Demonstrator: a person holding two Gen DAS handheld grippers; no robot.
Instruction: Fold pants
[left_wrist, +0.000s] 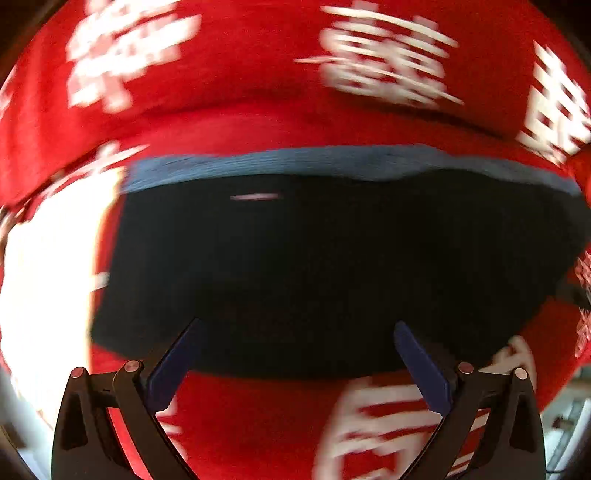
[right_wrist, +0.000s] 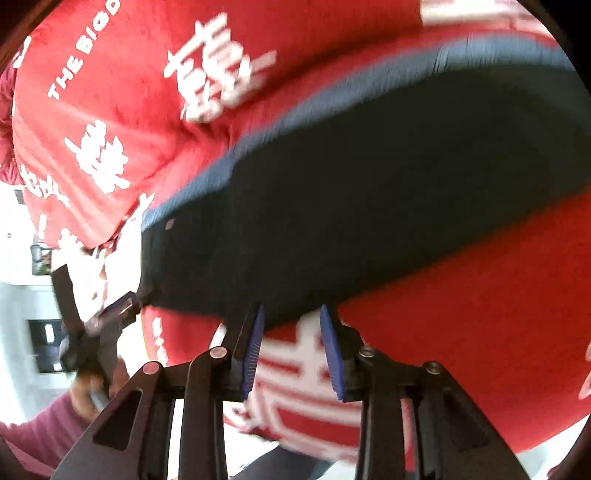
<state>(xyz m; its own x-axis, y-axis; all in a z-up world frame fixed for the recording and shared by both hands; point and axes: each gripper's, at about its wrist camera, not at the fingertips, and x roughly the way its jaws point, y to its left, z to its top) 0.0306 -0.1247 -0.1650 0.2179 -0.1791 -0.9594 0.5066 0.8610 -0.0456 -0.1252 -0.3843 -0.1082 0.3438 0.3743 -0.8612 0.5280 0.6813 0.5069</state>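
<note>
The dark pants (left_wrist: 314, 266) lie folded on a red cloth, with a blue-grey band (left_wrist: 332, 162) along their far edge. My left gripper (left_wrist: 299, 326) hovers over their near edge, open wide with nothing between its blue pads. In the right wrist view the pants (right_wrist: 369, 192) stretch from lower left to upper right. My right gripper (right_wrist: 292, 310) sits at their near edge, open. The hem shows between its fingertips (right_wrist: 258, 321), and the pads stand apart from the fabric.
A red cloth (left_wrist: 258, 74) with large white characters covers the surface under the pants. In the right wrist view a person's hand (right_wrist: 88, 391) in a maroon sleeve holds the other gripper tool by the pants' left corner. Bright white surroundings lie past the cloth's left edge (right_wrist: 22, 302).
</note>
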